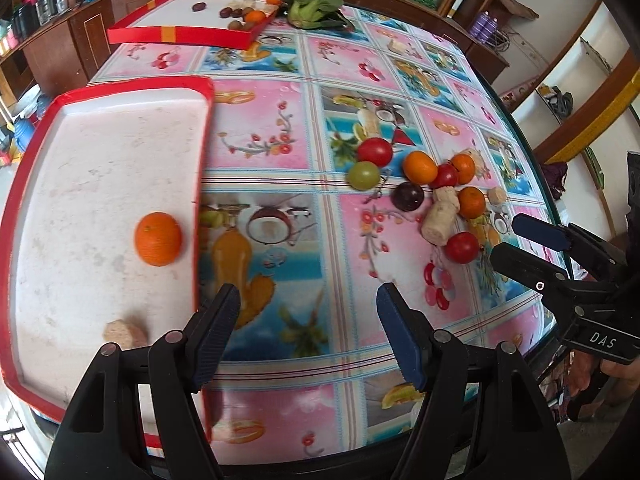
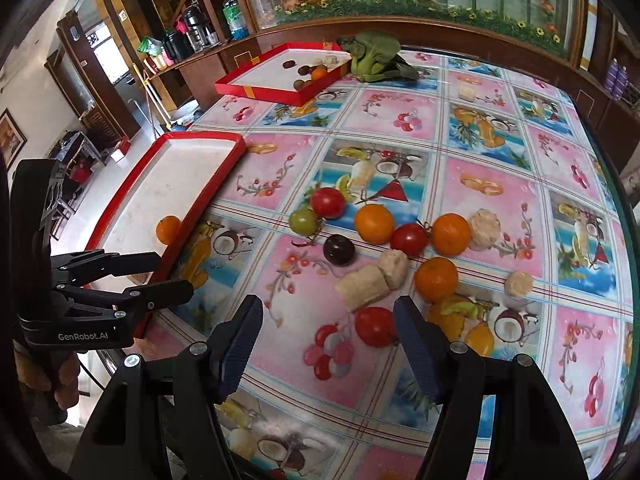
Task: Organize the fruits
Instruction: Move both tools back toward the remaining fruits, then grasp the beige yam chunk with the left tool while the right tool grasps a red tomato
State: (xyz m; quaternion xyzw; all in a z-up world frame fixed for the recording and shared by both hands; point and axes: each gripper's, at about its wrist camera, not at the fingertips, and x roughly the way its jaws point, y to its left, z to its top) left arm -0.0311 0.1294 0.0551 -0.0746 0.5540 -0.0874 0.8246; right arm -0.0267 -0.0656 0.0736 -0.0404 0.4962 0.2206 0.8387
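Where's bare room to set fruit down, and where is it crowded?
The near tray is mostly bare beyond its orange and beige piece. The tablecloth between tray and fruit cluster is free. The far tray's right corner is crowded.

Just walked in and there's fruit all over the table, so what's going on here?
A person holds a two-finger gripper in each hand, sorting fruit. The left gripper and right gripper are both open and hold nothing. The near red-rimmed white tray has one orange mandarin and a beige chunk in it. A loose cluster waits on the patterned tablecloth: mandarins, red tomatoes, a green tomato and a dark purple fruit. The nearest red tomato lies just ahead of the right gripper.
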